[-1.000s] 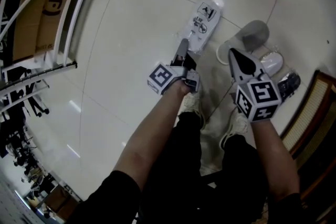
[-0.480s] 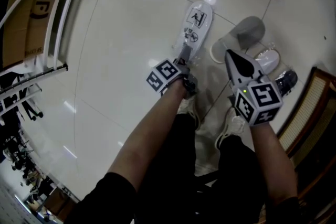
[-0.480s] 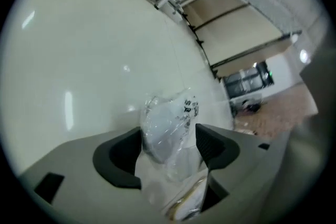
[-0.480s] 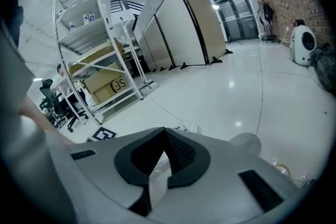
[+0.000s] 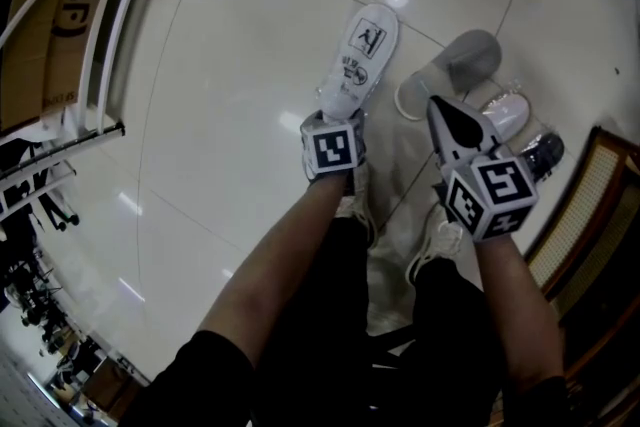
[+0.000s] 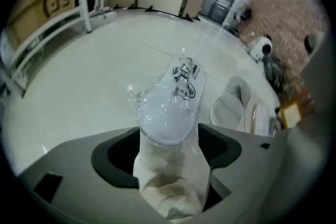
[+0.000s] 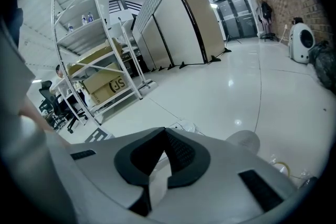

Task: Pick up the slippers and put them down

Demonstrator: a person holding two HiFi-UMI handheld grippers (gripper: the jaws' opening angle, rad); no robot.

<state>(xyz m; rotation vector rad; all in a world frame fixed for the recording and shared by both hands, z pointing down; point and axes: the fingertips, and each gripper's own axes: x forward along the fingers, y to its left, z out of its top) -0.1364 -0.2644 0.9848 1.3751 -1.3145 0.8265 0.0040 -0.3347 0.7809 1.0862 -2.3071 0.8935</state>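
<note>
Here, white slipper (image 5: 358, 55), crinkly clear wrap (image 6: 134, 100), black print, seemingly lying flat

slipper (image 5: 358, 50) label unreadable, cardboard box (image 5: 65, 55) partly hidden

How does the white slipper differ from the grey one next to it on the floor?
The white slipper is sealed in clear printed plastic; the grey slipper looks unwrapped. The white slipper is brighter than the grey slipper. Both lie side by side on the glossy floor.
</note>
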